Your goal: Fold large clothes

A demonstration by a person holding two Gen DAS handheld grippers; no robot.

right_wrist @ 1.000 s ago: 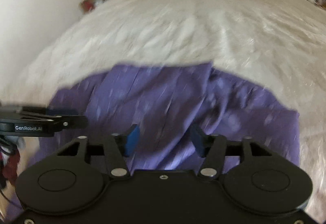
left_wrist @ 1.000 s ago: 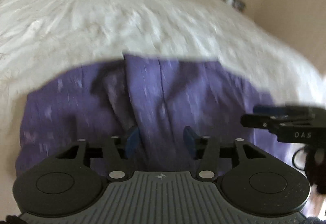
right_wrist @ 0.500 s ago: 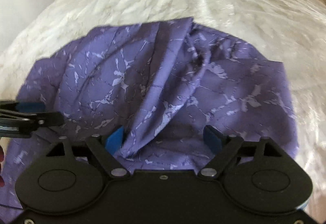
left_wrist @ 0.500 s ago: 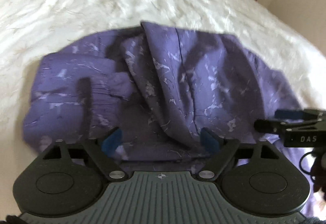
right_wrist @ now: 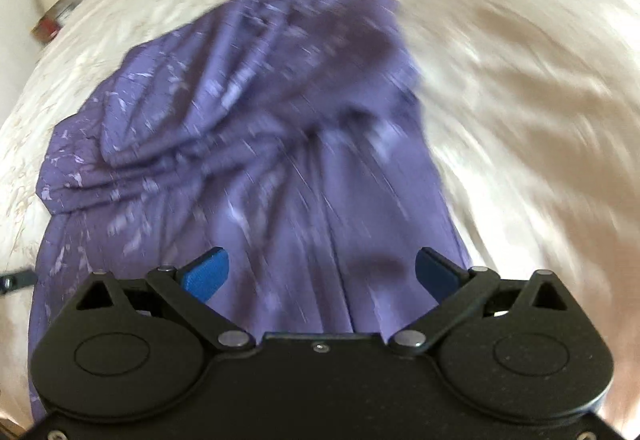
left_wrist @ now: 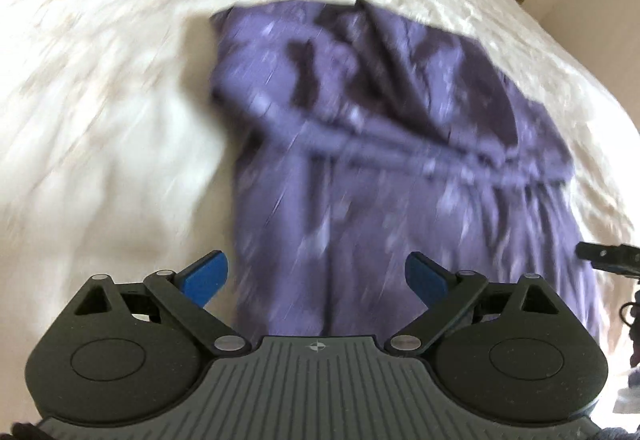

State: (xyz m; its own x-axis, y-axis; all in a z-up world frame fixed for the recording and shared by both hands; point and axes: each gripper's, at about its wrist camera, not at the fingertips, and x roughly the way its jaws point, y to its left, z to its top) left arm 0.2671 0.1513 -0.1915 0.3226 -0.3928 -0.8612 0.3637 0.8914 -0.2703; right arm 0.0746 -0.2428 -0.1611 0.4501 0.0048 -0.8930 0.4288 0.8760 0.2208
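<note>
Purple garment (left_wrist: pixel 400 160) folded on white bedspread (left_wrist: pixel 100 80); both hand-held grippers' jaws opening, empty.

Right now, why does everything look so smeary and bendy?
Left wrist view: the purple garment and white bedspread streak with motion blur. Right wrist view: the same smear, strongest at right; the fisheye lens curves the bed's edges.

The garment (left_wrist: pixel 400 168) is purple cloth with a pale, scratchy print, and it lies on a white bed (left_wrist: pixel 120 80). Its far part is doubled back over the near part in a rumpled layer, ending in a bunched ridge across the middle. The near part runs flatter, with lengthwise creases. Blur hides finer detail.
</note>
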